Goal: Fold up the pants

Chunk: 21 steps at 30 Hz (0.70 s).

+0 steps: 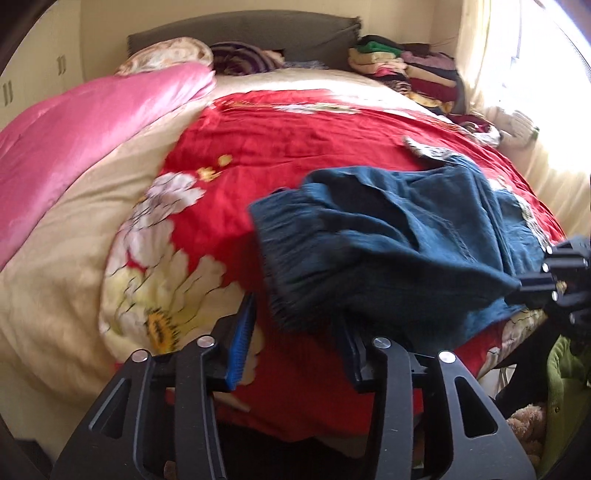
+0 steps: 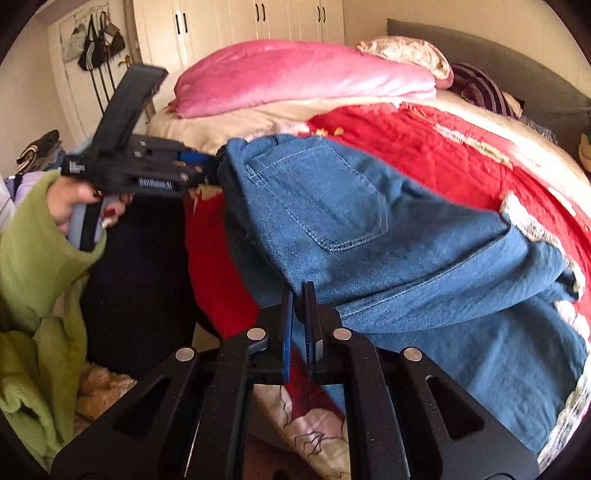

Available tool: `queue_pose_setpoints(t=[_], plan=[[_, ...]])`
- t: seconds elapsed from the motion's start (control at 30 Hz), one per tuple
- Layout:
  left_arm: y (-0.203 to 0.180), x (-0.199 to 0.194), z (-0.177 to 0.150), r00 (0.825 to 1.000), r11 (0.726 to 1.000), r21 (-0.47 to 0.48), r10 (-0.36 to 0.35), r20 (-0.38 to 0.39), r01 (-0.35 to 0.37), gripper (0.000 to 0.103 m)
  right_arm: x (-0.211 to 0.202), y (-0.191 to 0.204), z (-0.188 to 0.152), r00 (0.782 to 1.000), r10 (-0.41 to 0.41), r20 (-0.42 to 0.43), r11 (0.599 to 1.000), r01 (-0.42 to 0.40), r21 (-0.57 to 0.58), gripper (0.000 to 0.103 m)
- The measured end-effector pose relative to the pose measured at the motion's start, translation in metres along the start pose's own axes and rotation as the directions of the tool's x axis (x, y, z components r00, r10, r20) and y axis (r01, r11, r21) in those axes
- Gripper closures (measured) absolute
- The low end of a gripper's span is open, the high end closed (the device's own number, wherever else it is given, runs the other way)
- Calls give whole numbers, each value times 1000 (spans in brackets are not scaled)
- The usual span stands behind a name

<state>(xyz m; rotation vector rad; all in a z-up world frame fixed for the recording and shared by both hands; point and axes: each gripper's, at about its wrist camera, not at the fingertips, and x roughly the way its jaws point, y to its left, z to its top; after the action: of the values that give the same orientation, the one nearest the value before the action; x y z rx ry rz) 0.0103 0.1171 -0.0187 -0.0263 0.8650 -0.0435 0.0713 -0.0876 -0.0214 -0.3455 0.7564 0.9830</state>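
Blue jeans [image 1: 399, 236] lie bunched on the red flowered bedcover [image 1: 280, 147] near the bed's front edge, partly lifted. My left gripper [image 1: 295, 314] is open: its left blue pad [image 1: 242, 343] is bare, and the jeans' waistband hangs over the tip of its right finger. In the right wrist view the left gripper [image 2: 212, 164] sits at the jeans' far waistband corner, held by a hand [image 2: 74, 206] in a green sleeve. My right gripper [image 2: 298, 291] is shut on a fold of the jeans [image 2: 332, 206], below the back pocket. It also shows at the left wrist view's right edge as the right gripper [image 1: 524, 286].
A pink quilt [image 1: 85, 125] lies along the bed's left side, with pillows [image 1: 173, 53] at the grey headboard. Stacked folded clothes [image 1: 410, 74] sit at the far right corner by a bright curtain. White wardrobes [image 2: 258, 22] and hanging bags [image 2: 96, 44] stand behind.
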Motion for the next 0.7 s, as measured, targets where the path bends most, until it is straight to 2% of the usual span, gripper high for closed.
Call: queue_pose_setpoints(t=[0.2, 0.27, 0.33, 0.4, 0.5, 0.6, 0.7], plan=[[14, -37, 2, 998, 998, -55, 14, 59, -11, 62, 1, 8, 0, 1000, 27, 11, 1000, -27, 1, 100], [9, -48, 8, 996, 998, -61, -2, 92, 7, 62, 3, 11, 1, 999, 46, 9, 999, -46, -6, 98], [-1, -51, 15, 992, 997, -56, -46, 113, 53, 61, 7, 13, 0, 999, 51, -3, 999, -51, -6, 98], [-14, -41, 20, 990, 994, -37, -97, 98, 101, 61, 12, 12, -4, 998, 49, -25, 999, -49, 12, 98], [-34, -14, 22, 991, 992, -1, -125, 36, 125, 61, 16, 10, -9, 998, 47, -51, 999, -46, 26, 98], [-45, 16, 19, 995, 996, 20, -87, -40, 88, 61, 13, 9, -11, 997, 52, -61, 998, -49, 41, 95], [-48, 26, 11, 995, 996, 32, -83, -54, 85, 61, -6, 7, -7, 999, 47, -3, 998, -47, 45, 95]])
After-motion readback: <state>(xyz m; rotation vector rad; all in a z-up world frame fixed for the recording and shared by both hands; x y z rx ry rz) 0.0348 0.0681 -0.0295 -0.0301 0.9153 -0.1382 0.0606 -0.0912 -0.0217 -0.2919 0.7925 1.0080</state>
